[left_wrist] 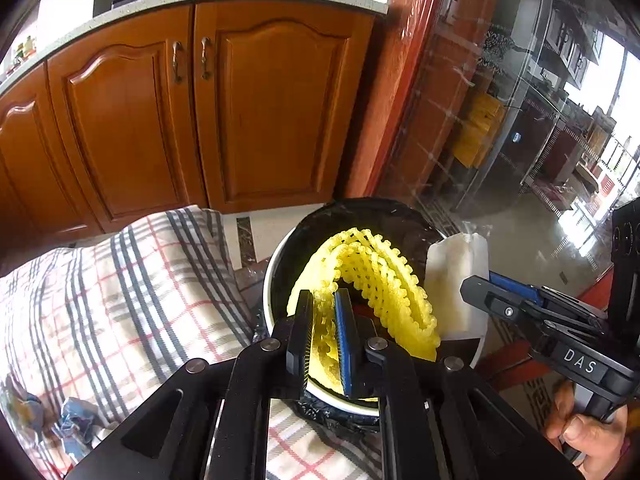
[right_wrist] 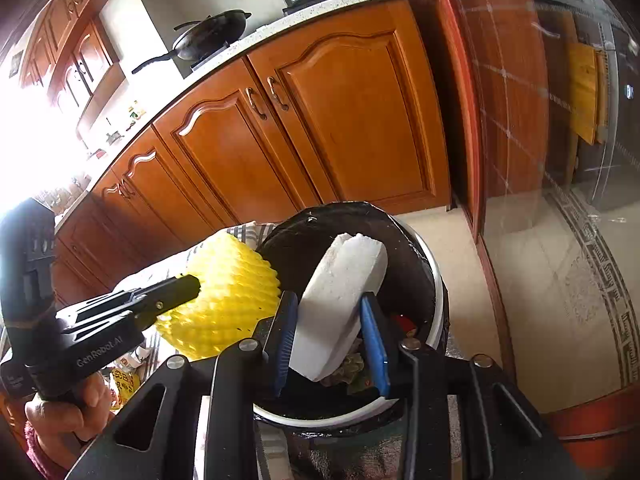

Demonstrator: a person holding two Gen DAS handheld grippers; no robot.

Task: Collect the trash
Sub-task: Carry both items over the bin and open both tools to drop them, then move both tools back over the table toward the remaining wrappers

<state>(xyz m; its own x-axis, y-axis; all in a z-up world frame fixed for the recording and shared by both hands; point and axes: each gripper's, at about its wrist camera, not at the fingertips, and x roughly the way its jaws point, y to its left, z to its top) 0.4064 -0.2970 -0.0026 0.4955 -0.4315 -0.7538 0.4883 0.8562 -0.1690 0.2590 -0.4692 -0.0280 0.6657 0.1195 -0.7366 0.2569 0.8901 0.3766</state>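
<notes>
My left gripper (left_wrist: pixel 325 330) is shut on a yellow foam fruit net (left_wrist: pixel 376 280) and holds it over the trash bin (left_wrist: pixel 276 264), a white bin lined with a black bag. The net also shows in the right wrist view (right_wrist: pixel 228 292), with the left gripper (right_wrist: pixel 188 286) at its side. My right gripper (right_wrist: pixel 328 340) is shut on a white foam block (right_wrist: pixel 340 300) and holds it above the bin's opening (right_wrist: pixel 420 264). The block (left_wrist: pixel 456 280) and right gripper (left_wrist: pixel 476 286) show at the bin's right in the left wrist view. Some trash lies inside the bin (right_wrist: pixel 400 322).
A plaid cloth (left_wrist: pixel 120 300) covers the surface left of the bin, with crumpled wrappers (left_wrist: pixel 76 424) on it. Wooden kitchen cabinets (left_wrist: pixel 180 112) stand behind. A red frame with a glass panel (left_wrist: pixel 500 120) is at the right. Tiled floor (right_wrist: pixel 540 300) lies beyond the bin.
</notes>
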